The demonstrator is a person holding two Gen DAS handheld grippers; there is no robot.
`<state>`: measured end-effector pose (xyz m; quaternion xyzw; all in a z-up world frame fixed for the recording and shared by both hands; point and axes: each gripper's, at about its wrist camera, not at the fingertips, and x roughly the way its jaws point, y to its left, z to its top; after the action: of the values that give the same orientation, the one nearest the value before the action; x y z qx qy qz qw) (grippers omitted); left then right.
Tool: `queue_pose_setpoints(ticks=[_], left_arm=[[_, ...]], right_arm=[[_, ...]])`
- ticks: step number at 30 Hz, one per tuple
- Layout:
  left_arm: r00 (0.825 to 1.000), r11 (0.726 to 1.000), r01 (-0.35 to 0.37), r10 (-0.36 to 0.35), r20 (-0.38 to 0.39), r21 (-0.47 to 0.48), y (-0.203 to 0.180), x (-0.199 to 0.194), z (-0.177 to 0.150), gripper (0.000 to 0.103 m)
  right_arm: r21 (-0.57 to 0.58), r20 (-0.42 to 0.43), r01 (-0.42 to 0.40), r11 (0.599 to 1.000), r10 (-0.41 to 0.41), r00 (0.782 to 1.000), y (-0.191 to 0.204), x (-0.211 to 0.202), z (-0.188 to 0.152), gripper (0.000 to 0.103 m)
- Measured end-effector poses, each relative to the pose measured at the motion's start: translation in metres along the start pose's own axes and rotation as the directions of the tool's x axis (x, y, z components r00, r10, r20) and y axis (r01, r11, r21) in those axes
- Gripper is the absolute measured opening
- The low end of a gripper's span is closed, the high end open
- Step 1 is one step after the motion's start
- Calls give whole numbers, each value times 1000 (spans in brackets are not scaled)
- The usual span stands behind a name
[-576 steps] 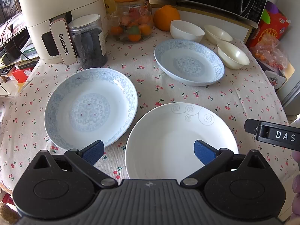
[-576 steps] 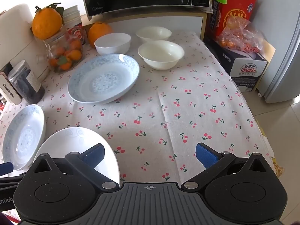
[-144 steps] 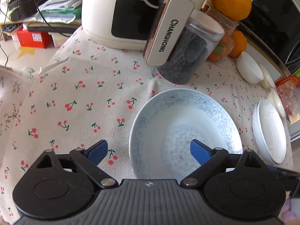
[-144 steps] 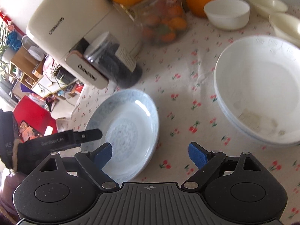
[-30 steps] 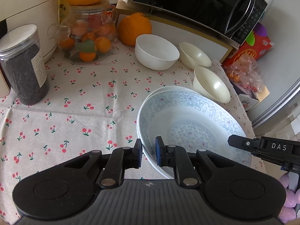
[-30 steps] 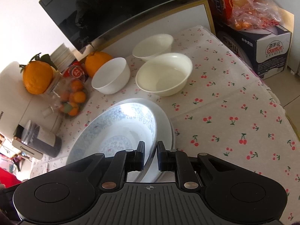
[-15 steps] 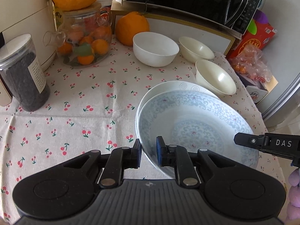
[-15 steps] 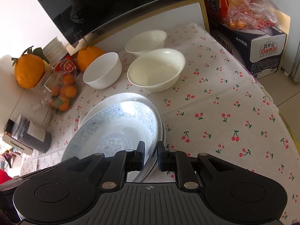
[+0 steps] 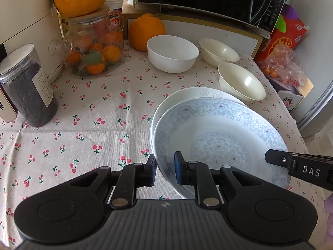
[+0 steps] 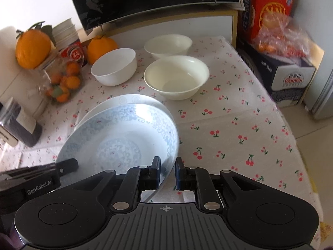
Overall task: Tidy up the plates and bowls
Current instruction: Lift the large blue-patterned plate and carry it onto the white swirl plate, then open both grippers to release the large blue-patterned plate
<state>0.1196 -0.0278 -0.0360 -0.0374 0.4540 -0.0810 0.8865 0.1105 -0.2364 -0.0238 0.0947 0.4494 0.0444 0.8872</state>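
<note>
The left gripper [image 9: 164, 171] and the right gripper [image 10: 167, 174] are both nearly closed, each straddling the rim of the same blue-patterned round porcelain plate [image 9: 218, 141] from opposite sides. In each pair the jaws stand one inside the rim and one outside; the pads look to be barely touching the rim, and the gaps are narrow.

The patterned plate sits nested on a plain white round porcelain plate with grey swirls [image 9: 183, 98], toward the near right edge of the cherry-print tablecloth [image 9: 93, 108]. It lies slightly off-centre, shifted toward the near edge, so the white plate's far rim shows.

This looks like the end of the plate-stacking step: the plate is down, and both grips appear to be easing off.

Next, the jaws need to clear the rim without dragging the plate. Then the bowls remain: a white round bowl [image 9: 172, 53] and two cream round bowls [image 9: 218, 51] [image 9: 241, 81] stand separately toward the far right corner, probably to be nested.
</note>
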Motion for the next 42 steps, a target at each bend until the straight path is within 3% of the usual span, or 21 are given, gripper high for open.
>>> queue_pose_setpoints(ticks=[19, 28, 40, 42], left_arm=[[999, 999, -39, 39, 11, -9, -5, 1, -2, 17], [999, 999, -37, 37, 9, -15, -5, 2, -2, 17], [1000, 999, -12, 12, 4, -35, -5, 2, -1, 28], [1000, 999, -3, 3, -1, -45, -4, 2, -1, 35]], right_arm=[[-5, 4, 18, 1000, -18, 1000, 1, -1, 2, 17], [-54, 52, -2, 999, 4, 999, 8, -10, 4, 17], [-2, 27, -21, 1000, 21, 999, -3, -6, 6, 19], [5, 23, -31, 1000, 31, 999, -4, -6, 6, 23]])
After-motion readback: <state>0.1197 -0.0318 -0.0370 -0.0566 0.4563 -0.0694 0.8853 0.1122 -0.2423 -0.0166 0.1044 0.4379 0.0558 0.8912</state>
